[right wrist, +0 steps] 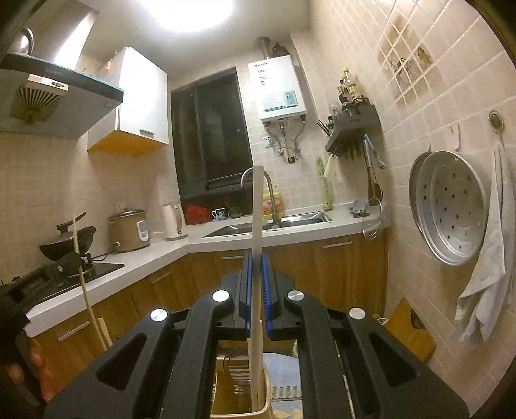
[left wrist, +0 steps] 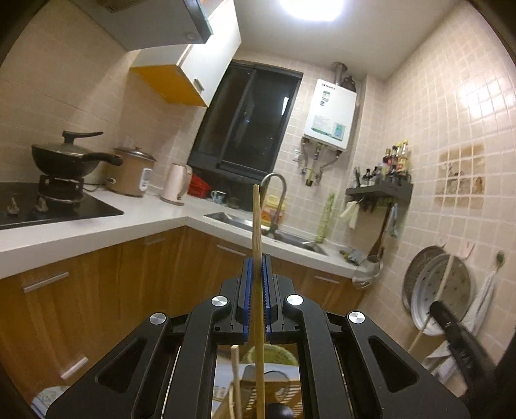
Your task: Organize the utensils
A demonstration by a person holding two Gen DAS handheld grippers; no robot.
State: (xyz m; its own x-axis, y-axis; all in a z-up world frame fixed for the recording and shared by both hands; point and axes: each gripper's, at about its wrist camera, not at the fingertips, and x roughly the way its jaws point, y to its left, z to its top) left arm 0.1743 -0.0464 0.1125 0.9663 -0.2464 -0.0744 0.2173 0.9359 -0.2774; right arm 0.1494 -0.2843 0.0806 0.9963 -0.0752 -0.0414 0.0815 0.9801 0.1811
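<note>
Fingers (left wrist: 248, 283) of the left gripper (left wrist: 257, 267) pinch a wooden chopstick (left wrist: 257, 225), upright at frame centre, long axis vertical. Right gripper (right wrist: 257, 264) likewise pinches a pale flat stick (right wrist: 257, 209), upright, its lower end in a wooden holder (right wrist: 267, 406).

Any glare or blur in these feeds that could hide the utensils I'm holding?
Left wrist: ceiling light blows out the top edge, the right gripper is motion-blurred at the right, the clamped chopstick is sharp. Right wrist: same ceiling glare, fisheye bending at the edges, the pale flat handle reads clearly.
</note>
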